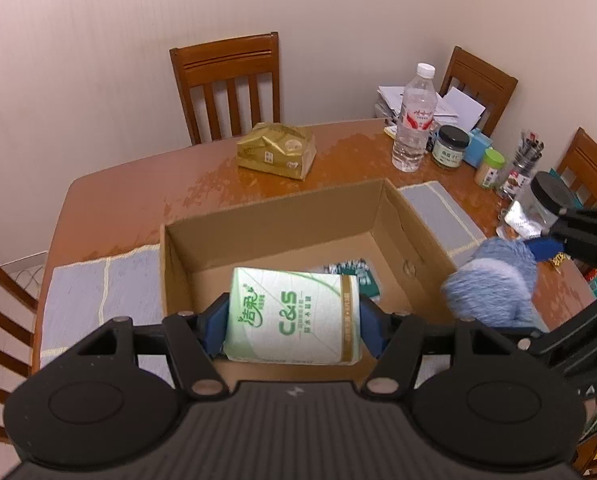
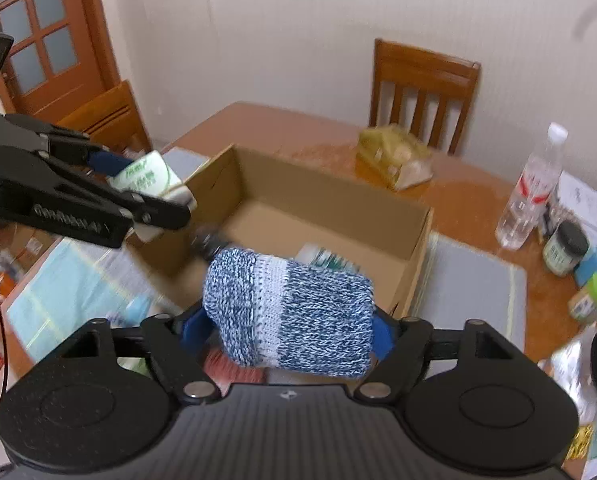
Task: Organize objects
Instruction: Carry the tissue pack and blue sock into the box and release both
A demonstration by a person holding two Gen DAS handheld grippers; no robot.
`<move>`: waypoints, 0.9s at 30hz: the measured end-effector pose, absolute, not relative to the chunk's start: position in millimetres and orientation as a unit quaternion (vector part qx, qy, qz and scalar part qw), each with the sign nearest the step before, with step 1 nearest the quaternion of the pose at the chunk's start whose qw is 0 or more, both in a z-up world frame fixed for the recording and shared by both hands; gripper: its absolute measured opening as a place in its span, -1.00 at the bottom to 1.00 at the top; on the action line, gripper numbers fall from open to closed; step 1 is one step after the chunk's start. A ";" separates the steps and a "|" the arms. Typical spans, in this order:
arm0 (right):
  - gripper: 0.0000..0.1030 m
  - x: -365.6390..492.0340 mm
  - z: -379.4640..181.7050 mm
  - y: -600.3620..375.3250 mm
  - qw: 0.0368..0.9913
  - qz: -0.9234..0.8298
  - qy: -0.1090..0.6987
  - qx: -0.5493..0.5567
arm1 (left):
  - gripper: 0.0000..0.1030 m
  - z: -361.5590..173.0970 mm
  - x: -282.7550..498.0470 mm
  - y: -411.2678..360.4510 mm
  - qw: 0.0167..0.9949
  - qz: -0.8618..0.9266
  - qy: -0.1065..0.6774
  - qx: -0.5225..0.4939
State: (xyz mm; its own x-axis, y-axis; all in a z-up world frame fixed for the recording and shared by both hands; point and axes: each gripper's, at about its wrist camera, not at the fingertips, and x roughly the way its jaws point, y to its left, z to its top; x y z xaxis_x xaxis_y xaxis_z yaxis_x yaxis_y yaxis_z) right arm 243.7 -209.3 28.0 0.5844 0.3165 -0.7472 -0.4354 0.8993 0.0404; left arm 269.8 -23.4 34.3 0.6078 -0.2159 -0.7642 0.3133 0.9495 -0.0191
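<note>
My left gripper (image 1: 292,322) is shut on a green-and-white tissue pack (image 1: 294,316) and holds it over the near edge of an open cardboard box (image 1: 282,216); that pack also shows in the right wrist view (image 2: 150,178). My right gripper (image 2: 288,326) is shut on a blue-and-white knitted item (image 2: 294,312), held above the box's (image 2: 330,184) near right side; it appears blurred in the left wrist view (image 1: 494,284). A green-printed packet (image 1: 354,272) lies on the box floor.
On the wooden table (image 1: 138,200) sit a gold package (image 1: 276,150), a water bottle (image 1: 414,120), jars (image 1: 450,146), papers (image 1: 450,104) and grey-blue placemats (image 1: 98,292). Wooden chairs (image 1: 228,80) stand around it. A door (image 2: 38,32) is at left.
</note>
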 end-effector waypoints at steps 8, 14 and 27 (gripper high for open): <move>1.00 268.8 27.7 -220.0 0.888 0.240 0.389 -0.057 | 0.25 18.2 309.7 -36.5 0.888 -0.131 0.437 0.057; 1.00 275.6 6.6 -225.3 0.874 0.247 0.413 -0.071 | 0.35 -1.0 338.0 -46.3 0.881 -0.111 0.456 0.062; 1.00 271.9 -12.4 -240.3 0.864 0.247 0.433 -0.077 | 0.86 -5.3 342.3 -45.7 0.884 -0.075 0.454 0.081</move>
State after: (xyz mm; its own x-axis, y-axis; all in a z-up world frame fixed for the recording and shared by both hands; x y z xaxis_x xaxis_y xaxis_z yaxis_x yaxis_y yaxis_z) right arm 271.9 -240.3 -12.4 0.5037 0.3600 -0.7853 -0.4929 0.8663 0.0811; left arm 342.3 -45.7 -5.3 0.5759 -0.0589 -0.8154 0.2062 0.9756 0.0752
